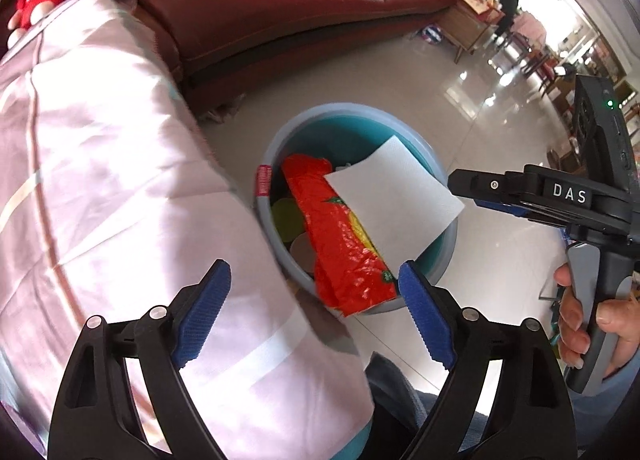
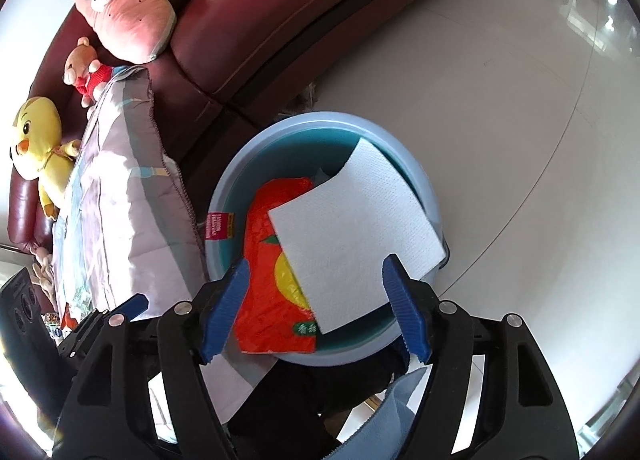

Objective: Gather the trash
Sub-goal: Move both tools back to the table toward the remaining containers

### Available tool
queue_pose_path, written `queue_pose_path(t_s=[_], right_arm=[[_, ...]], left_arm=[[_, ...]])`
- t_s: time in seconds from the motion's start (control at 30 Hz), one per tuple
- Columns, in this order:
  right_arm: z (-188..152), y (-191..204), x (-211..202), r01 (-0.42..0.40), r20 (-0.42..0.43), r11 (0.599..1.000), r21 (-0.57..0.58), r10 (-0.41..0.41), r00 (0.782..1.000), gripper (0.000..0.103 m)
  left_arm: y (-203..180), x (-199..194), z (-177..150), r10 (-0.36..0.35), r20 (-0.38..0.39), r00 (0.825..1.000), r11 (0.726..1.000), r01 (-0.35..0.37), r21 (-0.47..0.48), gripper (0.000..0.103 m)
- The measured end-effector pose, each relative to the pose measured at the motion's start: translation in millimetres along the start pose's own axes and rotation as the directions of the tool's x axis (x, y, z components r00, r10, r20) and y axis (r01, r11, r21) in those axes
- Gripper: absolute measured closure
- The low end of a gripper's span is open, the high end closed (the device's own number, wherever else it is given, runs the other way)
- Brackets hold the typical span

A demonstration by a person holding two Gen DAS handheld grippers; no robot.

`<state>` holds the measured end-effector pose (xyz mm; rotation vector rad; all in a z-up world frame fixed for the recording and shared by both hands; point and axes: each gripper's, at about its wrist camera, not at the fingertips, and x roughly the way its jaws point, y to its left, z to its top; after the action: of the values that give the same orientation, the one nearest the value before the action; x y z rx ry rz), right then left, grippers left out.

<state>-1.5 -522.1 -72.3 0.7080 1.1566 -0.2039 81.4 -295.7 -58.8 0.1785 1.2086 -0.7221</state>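
Blue-padded jaws of the right gripper (image 2: 316, 308) stand spread in the near foreground, with nothing pinched between them; the white paper towel (image 2: 352, 236) lies just beyond the pads, free of them. That sheet rests across the top of the round blue bin (image 2: 256, 151), draped over an orange snack wrapper (image 2: 268, 292) and with its right corner hanging out past the right-hand rim. The wrapper also pokes up over the near rim instead of sitting down inside. Deeper in the bin, the left wrist view shows a couple of round lids or discs under the wrapper, too dim to name.

The left gripper (image 1: 316, 312) is likewise spread wide and holds nothing, hanging over the near edge of the bin beside a pink quilt (image 1: 120, 179) that spills off the dark red sofa (image 1: 280, 11) on the left. Soft toys sit on the far sofa cushions, and a glossy tiled floor (image 2: 500, 119) stretches away to the right.

As I judge it, the risk is the towel. It is light, lies flat on top, and overhangs the rim, so a brush from either gripper or a draught could slide it onto the floor. The wrapper's springy film may also lift it back out unless both are pushed down.
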Motion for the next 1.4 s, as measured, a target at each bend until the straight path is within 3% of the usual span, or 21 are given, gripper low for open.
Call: queue_pose_path(t_s=[0.23, 0.63, 0.87, 1.07, 1.4], right_arm=[[-11.5, 39.1, -6.9, 0.002, -0.001, 0.998, -0.062, -0.002, 1.0, 0.032], [-40.8, 153.5, 7.9, -0.027, -0.063, 0.968, -0.251, 0.012, 0.998, 0.032], [-77.8, 238.2, 23.1, -0.059, -0.125, 0.914, -0.401, 0.01, 0.992, 0.032], [-121.1, 304.9, 39.4, -0.093, -0.19, 0.849, -0.52, -0.009, 0.982, 0.032], [-190.9, 389.5, 70.2, -0.143, -0.282, 0.728, -0.67, -0.071, 0.957, 0.032]], left_arm=[[32.4, -35.9, -23.8, 0.025, 0.055, 0.998, 0.998, -0.022, -0.058, 0.014], [128.9, -107.5, -77.1, 0.122, 0.137, 0.983, 0.972, -0.09, -0.219, 0.012], [198.0, -159.3, -135.9, 0.184, 0.184, 0.966, 0.925, -0.107, -0.364, 0.01], [248.3, -187.0, -188.1, 0.241, 0.17, 0.955, 0.874, -0.138, -0.466, 0.01], [301.7, -210.2, -244.6, 0.313, 0.156, 0.937, 0.805, -0.175, -0.567, 0.01]])
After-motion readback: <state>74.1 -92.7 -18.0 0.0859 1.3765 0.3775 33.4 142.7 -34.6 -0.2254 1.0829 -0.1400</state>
